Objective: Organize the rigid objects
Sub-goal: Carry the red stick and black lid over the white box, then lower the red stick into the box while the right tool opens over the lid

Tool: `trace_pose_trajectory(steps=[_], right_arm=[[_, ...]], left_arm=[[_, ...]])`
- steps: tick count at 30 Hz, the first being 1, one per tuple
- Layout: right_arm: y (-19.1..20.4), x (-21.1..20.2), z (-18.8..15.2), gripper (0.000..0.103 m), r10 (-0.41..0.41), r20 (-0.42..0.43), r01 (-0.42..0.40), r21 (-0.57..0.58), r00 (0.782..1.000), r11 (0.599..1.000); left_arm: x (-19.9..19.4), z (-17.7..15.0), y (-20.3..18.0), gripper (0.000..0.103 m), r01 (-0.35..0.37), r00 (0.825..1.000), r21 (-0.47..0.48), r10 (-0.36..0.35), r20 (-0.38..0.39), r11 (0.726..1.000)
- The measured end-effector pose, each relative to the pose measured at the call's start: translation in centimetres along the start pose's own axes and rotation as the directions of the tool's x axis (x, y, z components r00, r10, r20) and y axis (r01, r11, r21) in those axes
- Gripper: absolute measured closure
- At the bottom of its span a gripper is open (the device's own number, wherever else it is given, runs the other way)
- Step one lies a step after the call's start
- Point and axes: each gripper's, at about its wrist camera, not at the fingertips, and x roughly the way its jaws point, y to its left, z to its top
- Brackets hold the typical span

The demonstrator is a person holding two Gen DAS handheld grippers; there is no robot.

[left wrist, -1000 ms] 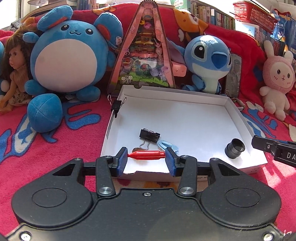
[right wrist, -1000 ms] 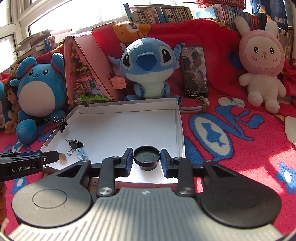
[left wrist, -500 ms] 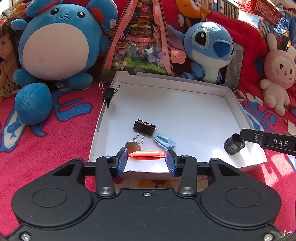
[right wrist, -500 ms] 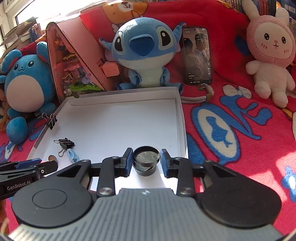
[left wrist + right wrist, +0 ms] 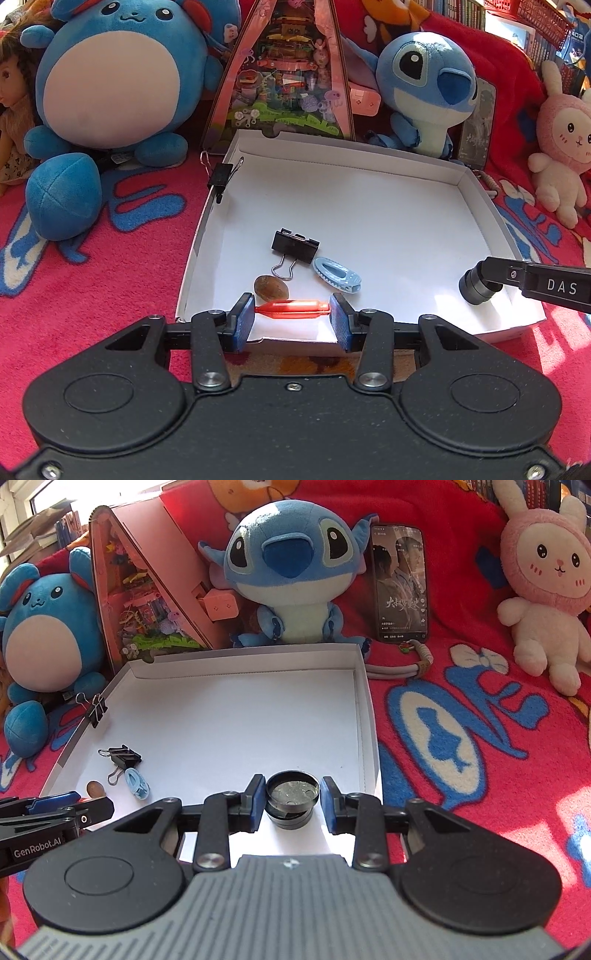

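Observation:
A white shallow box (image 5: pixel 369 155) (image 5: pixel 364 701) lies on the red blanket. My left gripper (image 5: pixel 292 315) is shut on a red translucent tube (image 5: pixel 293 308), holding it endwise over the box's near left corner. In the box lie a black binder clip (image 5: pixel 294 245) (image 5: pixel 123 757), a light blue hair clip (image 5: pixel 336 275) (image 5: pixel 137 788) and a brown nut (image 5: pixel 270 288) (image 5: pixel 95 787). My right gripper (image 5: pixel 293 806) stands around a black round lens (image 5: pixel 291 803) (image 5: pixel 478 288) in the box's near right corner; small gaps show beside the lens.
Another binder clip (image 5: pixel 221 177) (image 5: pixel 96 709) grips the box's left wall. Behind the box stand a round blue plush (image 5: pixel 110 81), a pink triangular toy house (image 5: pixel 291 74), a Stitch plush (image 5: pixel 288 565), a phone (image 5: pixel 400 583) and a pink bunny (image 5: pixel 546 579). A doll (image 5: pixel 13 110) sits far left.
Both grippers moved forward and down over the box with their objects. The right jaws have parted slightly from the lens, which now rests on the box floor.

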Motion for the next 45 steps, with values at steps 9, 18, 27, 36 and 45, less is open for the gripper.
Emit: trace_pose_trajectory(steps=[9, 18, 27, 36, 45], right_arm=[[0.5, 0.4, -0.2, 0.066, -0.005, 0.001, 0.005, -0.030, 1.000, 1.000], [0.5, 0.5, -0.1, 0.062, -0.011, 0.002, 0.011, -0.041, 1.000, 0.999], [0.7, 0.5, -0.2, 0.056, -0.020, 0.009, 0.020, -0.062, 1.000, 0.998], [0.9, 0.6, 0.1, 0.037, -0.037, 0.009, 0.037, -0.112, 0.999, 0.993], [1.3, 1.8, 0.0, 0.052, -0.046, -0.055, 0.038, -0.142, 0.997, 0.989]], left_arm=[[0.1, 0.0, -0.2, 0.061, 0.001, 1.000, 0.007, -0.001, 0.001, 1.000], [0.2, 0.0, -0.2, 0.061, 0.004, 1.000, 0.003, -0.004, -0.005, 1.000], [0.3, -0.1, -0.2, 0.061, 0.004, 1.000, 0.006, -0.004, -0.003, 1.000], [0.4, -0.2, -0.2, 0.061, 0.001, 1.000, 0.007, -0.001, -0.002, 1.000], [0.6, -0.1, -0.3, 0.061, 0.000, 1.000, 0.018, 0.000, 0.001, 1.000]])
